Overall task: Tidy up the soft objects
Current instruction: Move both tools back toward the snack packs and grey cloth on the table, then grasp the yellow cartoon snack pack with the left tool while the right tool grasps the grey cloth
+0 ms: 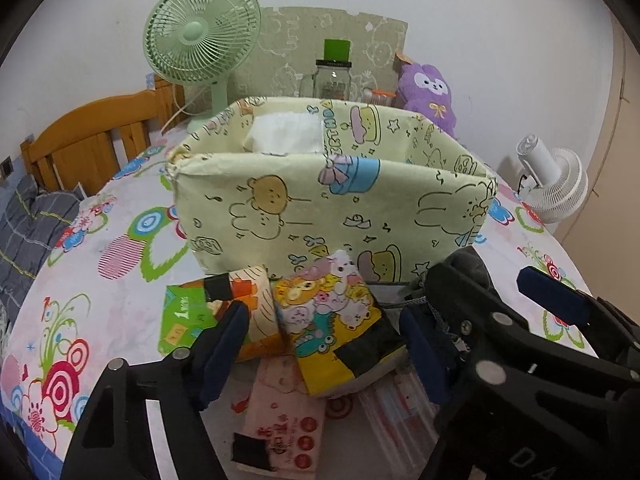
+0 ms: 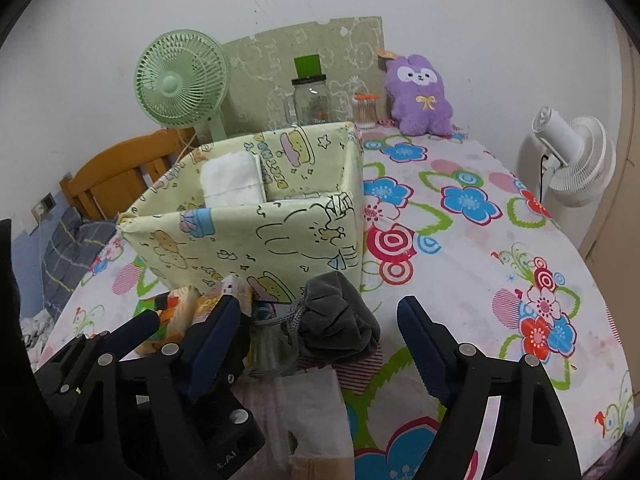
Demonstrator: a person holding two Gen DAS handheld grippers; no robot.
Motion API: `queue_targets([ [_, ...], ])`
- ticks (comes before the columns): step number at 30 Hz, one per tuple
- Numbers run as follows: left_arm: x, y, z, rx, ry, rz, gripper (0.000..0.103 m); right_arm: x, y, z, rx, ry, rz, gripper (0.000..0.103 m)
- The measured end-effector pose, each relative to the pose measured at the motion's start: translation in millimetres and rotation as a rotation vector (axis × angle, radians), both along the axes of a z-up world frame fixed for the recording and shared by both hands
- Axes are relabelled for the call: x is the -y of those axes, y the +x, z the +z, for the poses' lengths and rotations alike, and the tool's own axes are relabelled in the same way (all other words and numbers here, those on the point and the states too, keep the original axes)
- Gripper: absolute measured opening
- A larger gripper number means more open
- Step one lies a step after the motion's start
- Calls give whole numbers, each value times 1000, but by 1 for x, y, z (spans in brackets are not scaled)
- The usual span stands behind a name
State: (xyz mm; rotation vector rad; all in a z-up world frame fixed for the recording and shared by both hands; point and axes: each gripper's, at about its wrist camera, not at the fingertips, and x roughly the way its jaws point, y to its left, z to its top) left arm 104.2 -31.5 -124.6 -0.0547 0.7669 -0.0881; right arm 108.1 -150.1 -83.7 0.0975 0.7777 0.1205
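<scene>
Both jaws spread, left gripper [image 1: 324, 344] straddling the cartoon tissue pack [image 1: 332, 320] at lower centre: light, squashy, slick wrap, so pinch mid-body; right gripper [image 2: 320, 332] around the grey pouch [image 2: 336, 316].

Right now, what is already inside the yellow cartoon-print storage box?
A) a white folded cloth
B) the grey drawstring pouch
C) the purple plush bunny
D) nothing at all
A: a white folded cloth leans in the left compartment of the yellow cartoon-print storage box, while the grey drawstring pouch lies on the table in front of the box and the purple plush bunny sits by the back wall.
</scene>
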Motion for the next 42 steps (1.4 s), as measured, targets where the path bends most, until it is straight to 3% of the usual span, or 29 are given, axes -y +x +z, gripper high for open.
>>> queue_targets([
  [9, 6, 7, -8, -19, 45, 12, 70, 0, 13, -17, -55, 9, -8, 79],
  [23, 13, 4, -8, -13, 86, 19, 61, -2, 19, -25, -84, 16, -21, 55],
  [39, 12, -11, -3, -41, 74, 54, 65, 3, 0, -14, -62, 15, -26, 50],
  [42, 11, -12, -5, -60, 46, 47, 60, 3, -4, -12, -58, 13, -24, 50],
])
